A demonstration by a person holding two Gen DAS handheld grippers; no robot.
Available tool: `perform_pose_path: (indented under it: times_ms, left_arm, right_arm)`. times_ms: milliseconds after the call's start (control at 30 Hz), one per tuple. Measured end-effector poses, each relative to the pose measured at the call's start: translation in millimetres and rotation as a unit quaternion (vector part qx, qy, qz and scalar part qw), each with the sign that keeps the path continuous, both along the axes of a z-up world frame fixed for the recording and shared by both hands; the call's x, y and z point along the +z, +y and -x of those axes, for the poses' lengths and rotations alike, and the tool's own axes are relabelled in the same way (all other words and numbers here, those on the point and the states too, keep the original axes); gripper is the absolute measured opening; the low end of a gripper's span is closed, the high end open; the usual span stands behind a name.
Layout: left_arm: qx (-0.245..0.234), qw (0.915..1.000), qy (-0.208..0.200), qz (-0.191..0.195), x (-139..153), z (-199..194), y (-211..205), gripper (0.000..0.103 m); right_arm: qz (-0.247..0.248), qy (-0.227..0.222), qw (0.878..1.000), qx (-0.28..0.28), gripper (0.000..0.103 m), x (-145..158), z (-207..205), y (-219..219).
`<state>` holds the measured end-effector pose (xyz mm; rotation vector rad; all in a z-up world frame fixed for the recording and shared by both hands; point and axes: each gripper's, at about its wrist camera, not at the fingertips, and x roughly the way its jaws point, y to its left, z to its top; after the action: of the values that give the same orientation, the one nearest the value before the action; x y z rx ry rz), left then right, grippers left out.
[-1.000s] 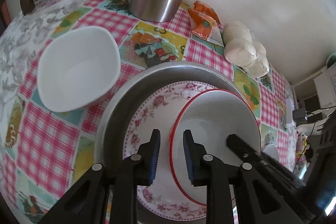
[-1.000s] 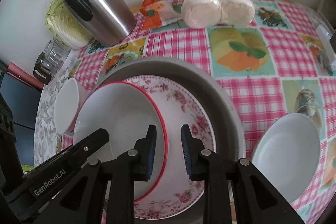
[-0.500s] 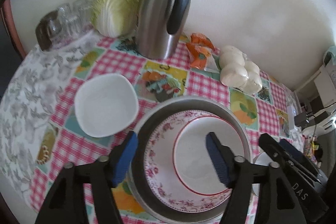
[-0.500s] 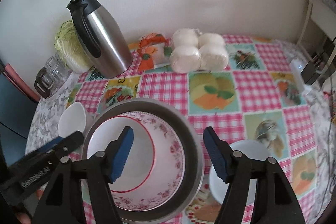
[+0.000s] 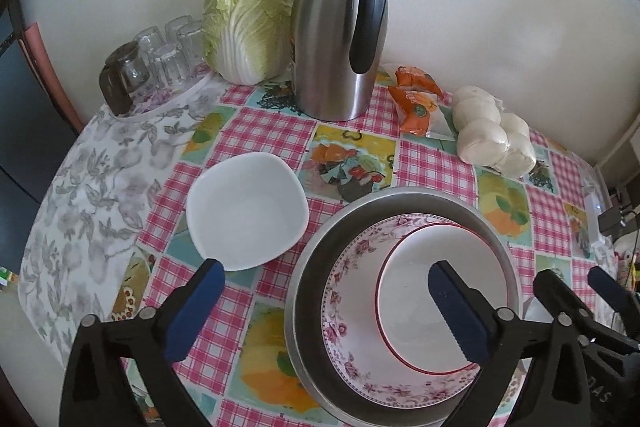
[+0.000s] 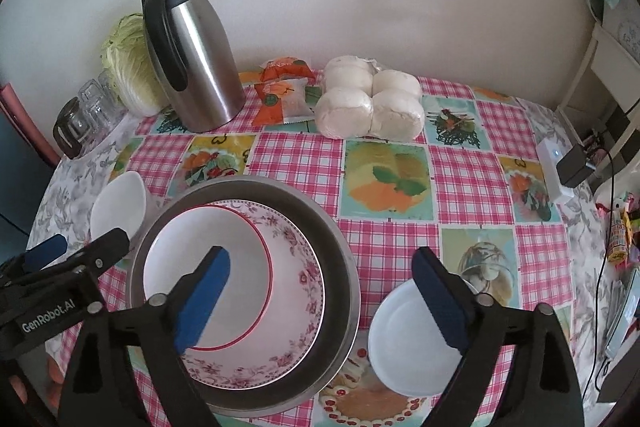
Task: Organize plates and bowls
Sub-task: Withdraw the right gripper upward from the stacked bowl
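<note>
- Metal basin (image 6: 340,247) near counter (image 6: 472,187) front edge, middle; floral plate (image 6: 296,291) inside it, red-rimmed bowl (image 6: 208,267) on the plate.
- White bowls: one (image 5: 246,211) left of basin, one (image 6: 408,351) right.
- My left tongs (image 5: 326,311) and right tongs (image 6: 322,303): both spreading, pinching nothing.

A red-rimmed bowl (image 6: 208,279) sits in a floral plate (image 6: 296,307) inside a steel basin (image 6: 340,259), white bowls (image 5: 246,211) flanking.

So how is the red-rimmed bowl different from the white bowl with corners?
The red-rimmed bowl is round with a red edge line; the squarish white bowl is plain, with rounded corners. The red-rimmed bowl sits nested on a floral plate inside a metal basin; the squarish one stands alone on the tablecloth. Both are white inside and empty.
</note>
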<state>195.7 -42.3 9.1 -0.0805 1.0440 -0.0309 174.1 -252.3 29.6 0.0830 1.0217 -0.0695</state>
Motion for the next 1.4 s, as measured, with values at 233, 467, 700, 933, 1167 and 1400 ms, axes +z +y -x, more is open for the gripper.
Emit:
perform_pose_path:
  times_ms: [233,467,700,933,1167,1400]
  left_arm:
    - [0.012,0.9994,-0.014,-0.029,0.4,3.5,5.5,0.103]
    - [0.006,0.9992,-0.022,-0.032,4.9,7.6,7.6,0.103]
    - [0.02,0.9987,-0.035,-0.03,13.7,10.6,22.2,0.103]
    - [0.06,0.9968,-0.045,-0.028,15.9,10.1,56.5,0.103]
    - [0.1,0.9918,-0.079,0.002,20.0,12.0,87.9,0.103]
    - [0.117,0.9882,-0.098,0.012,18.7,11.7,107.9,0.103]
  right_arm:
    - [0.006,-0.006,1.0,-0.007,0.093,6.5,2.8,-3.2]
    - [0.001,-0.02,1.0,-0.005,0.093,11.8,4.5,0.6]
    - [-0.025,-0.051,0.998,-0.002,0.094,16.8,4.2,8.2]
    - [-0.026,-0.097,0.995,0.022,0.094,21.6,4.8,23.4]
    - [-0.023,-0.086,0.996,0.032,0.094,11.3,0.2,37.9]
    - [-0.025,-0.095,0.995,0.024,0.094,10.1,-0.8,43.5]
